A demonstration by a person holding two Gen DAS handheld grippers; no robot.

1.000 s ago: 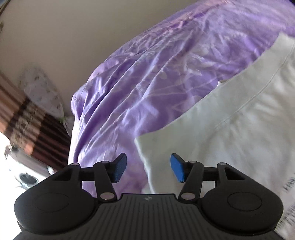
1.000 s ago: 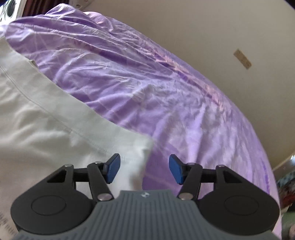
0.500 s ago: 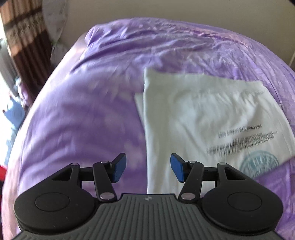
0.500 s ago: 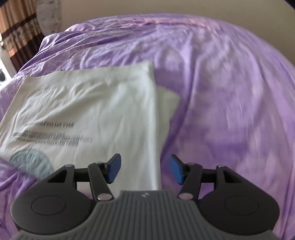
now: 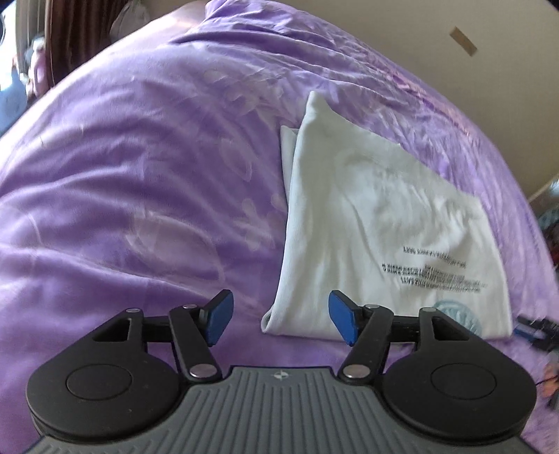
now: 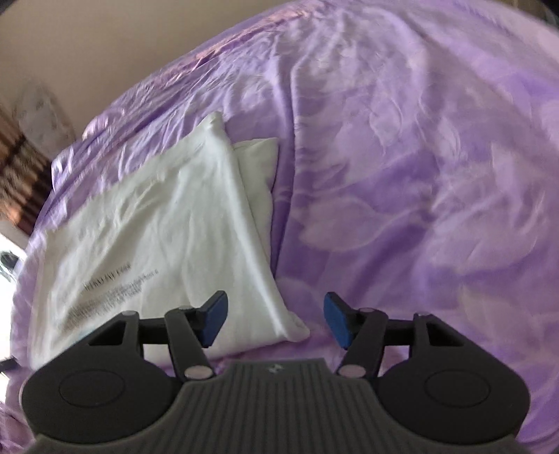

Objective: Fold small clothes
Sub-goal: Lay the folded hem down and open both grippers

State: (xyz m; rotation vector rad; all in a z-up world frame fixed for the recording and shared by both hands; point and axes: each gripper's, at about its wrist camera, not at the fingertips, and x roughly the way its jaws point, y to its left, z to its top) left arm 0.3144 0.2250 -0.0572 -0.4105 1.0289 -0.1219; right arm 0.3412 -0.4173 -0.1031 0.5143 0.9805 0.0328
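A white garment [image 5: 367,223] with black printed text lies folded flat on the purple bedspread [image 5: 139,174]. A second layer sticks out at its far edge. My left gripper [image 5: 281,319] is open and empty, above the garment's near left corner. In the right wrist view the same garment [image 6: 157,223] lies to the left. My right gripper [image 6: 274,319] is open and empty, above the garment's near right corner [image 6: 297,331]. Neither gripper touches the cloth.
The purple bedspread [image 6: 419,174] spreads wide to the right of the garment and to its left. A beige wall [image 5: 419,21] stands behind the bed. Striped curtains [image 6: 17,167] hang at the far left. Dark objects [image 5: 538,331] lie at the bed's right edge.
Both grippers have pulled back from the garment's far corners to its near edge, staying open. The garment now lies folded over, print side up.
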